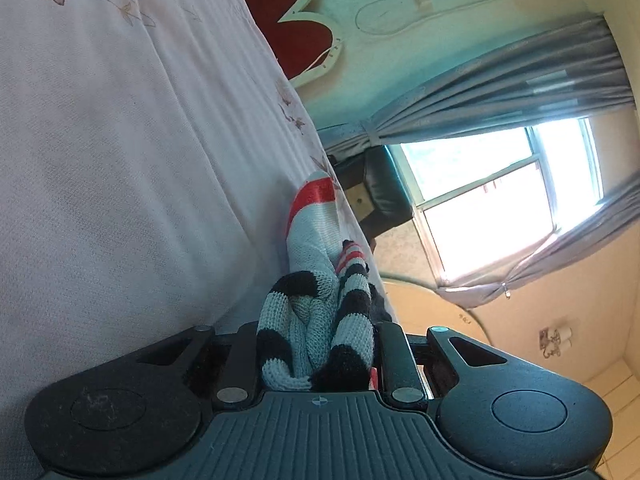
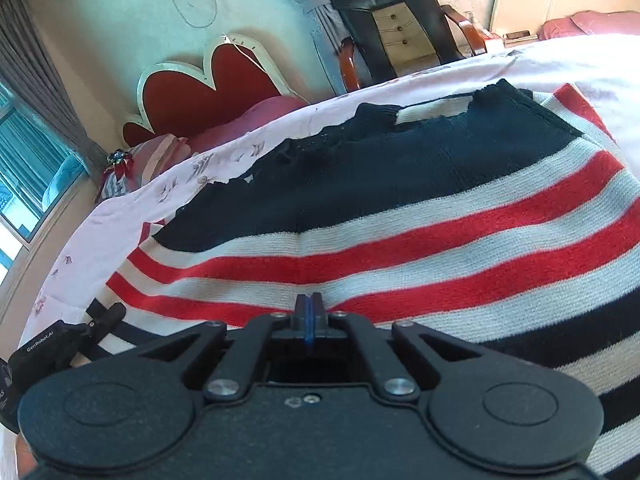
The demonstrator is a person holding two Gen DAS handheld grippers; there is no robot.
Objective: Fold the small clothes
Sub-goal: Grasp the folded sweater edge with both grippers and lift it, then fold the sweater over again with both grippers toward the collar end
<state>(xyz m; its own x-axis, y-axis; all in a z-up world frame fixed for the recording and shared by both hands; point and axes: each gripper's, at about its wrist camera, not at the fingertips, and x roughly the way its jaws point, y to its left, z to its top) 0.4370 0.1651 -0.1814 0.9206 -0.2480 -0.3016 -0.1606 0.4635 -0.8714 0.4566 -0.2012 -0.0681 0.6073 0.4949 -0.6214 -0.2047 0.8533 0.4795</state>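
Note:
A small knit sweater with a navy top and red, white and navy stripes lies spread on the pale floral bedsheet. My right gripper is shut at the sweater's near hem, its fingertips pressed together on the striped fabric. In the left wrist view, my left gripper is shut on a bunched fold of the sweater, grey-white with black and red stripes, held against the sheet. The left gripper also shows in the right wrist view, at the sweater's left edge.
A red heart-shaped headboard and pink pillows stand at the bed's head. A black chair stands beyond the far bed edge. A window with grey curtains is on the wall.

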